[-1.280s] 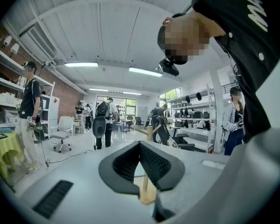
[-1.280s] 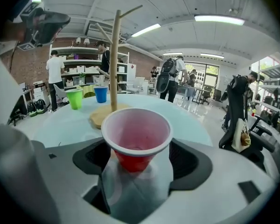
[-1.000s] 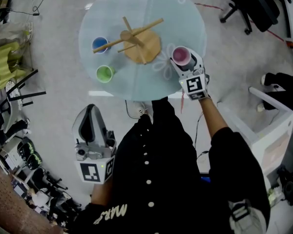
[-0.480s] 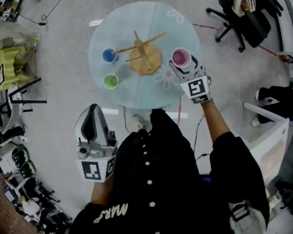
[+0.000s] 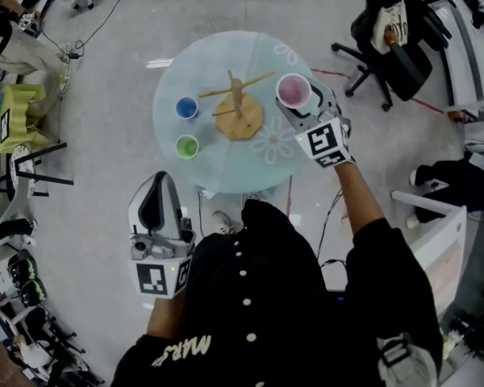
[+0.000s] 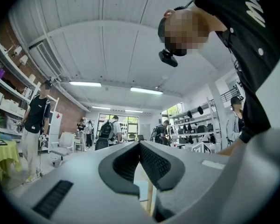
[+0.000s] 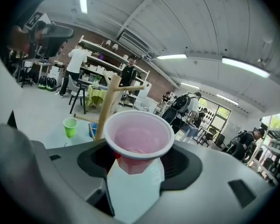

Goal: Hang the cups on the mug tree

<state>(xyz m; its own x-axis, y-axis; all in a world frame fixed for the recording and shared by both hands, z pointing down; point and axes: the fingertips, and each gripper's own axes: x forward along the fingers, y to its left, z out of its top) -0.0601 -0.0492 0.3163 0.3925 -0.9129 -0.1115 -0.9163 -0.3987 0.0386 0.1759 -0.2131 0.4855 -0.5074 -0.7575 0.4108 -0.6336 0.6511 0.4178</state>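
Observation:
A wooden mug tree (image 5: 238,107) stands at the middle of the round glass table (image 5: 226,176); its pegs are bare. To its left a blue cup (image 5: 186,107) and a green cup (image 5: 187,146) stand upright on the glass. My right gripper (image 5: 297,101) is shut on a pink cup (image 5: 293,91) and holds it upright, mouth up, to the right of the tree. In the right gripper view the pink cup (image 7: 139,141) sits between the jaws, with the tree (image 7: 107,106) and green cup (image 7: 70,126) behind. My left gripper (image 5: 152,204) hangs shut over the floor, short of the table.
A black office chair (image 5: 387,47) stands beyond the table to the right. A white shelf unit (image 5: 436,232) is at the right, and a yellow-green chair (image 5: 12,115) at the left. Cables run across the floor. Several people stand in the room behind.
The head view has pulled back, so the table looks smaller. My right gripper has carried the pink cup from beside the tree's base to level with its pegs. My left gripper has kept still.

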